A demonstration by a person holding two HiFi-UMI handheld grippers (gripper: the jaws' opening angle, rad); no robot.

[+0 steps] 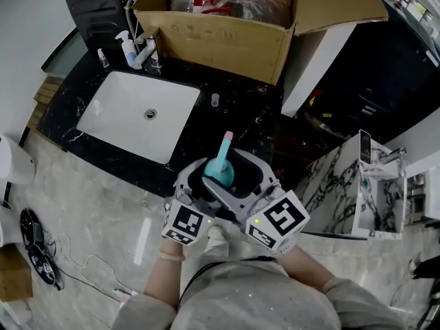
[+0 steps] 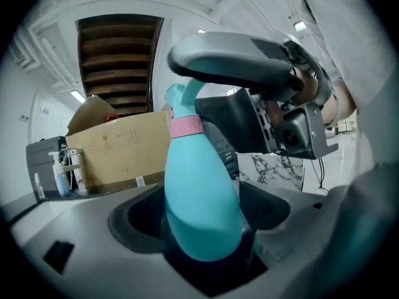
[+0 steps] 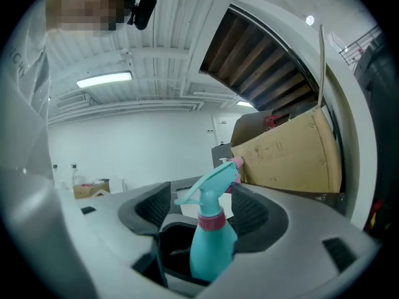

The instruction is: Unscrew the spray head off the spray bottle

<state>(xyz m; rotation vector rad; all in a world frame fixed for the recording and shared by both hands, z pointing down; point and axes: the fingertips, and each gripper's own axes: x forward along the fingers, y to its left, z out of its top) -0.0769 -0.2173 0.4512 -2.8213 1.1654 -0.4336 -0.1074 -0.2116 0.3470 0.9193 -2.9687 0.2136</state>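
A teal spray bottle (image 1: 221, 170) with a pink collar (image 2: 186, 128) and a pink nozzle tip (image 1: 228, 136) is held upright in the air in front of the person, between both grippers. My left gripper (image 1: 199, 184) has its jaws round the wide lower body (image 2: 199, 210), which fills the gap between them, so it is shut on the bottle. My right gripper (image 1: 251, 174) reaches in from the other side at the height of the spray head (image 3: 209, 189). Its ribbed pads (image 3: 249, 210) stand clear of the head and neck on both sides, so it is open. The spray head sits on the bottle.
Beyond the grippers lies a black stone counter (image 1: 240, 108) with a white sink (image 1: 137, 112), a soap pump bottle (image 1: 129, 50) and a small clear cup (image 1: 214, 100). A large open cardboard box (image 1: 227, 43) stands at the back. A marble-patterned cabinet (image 1: 337, 184) is at the right.
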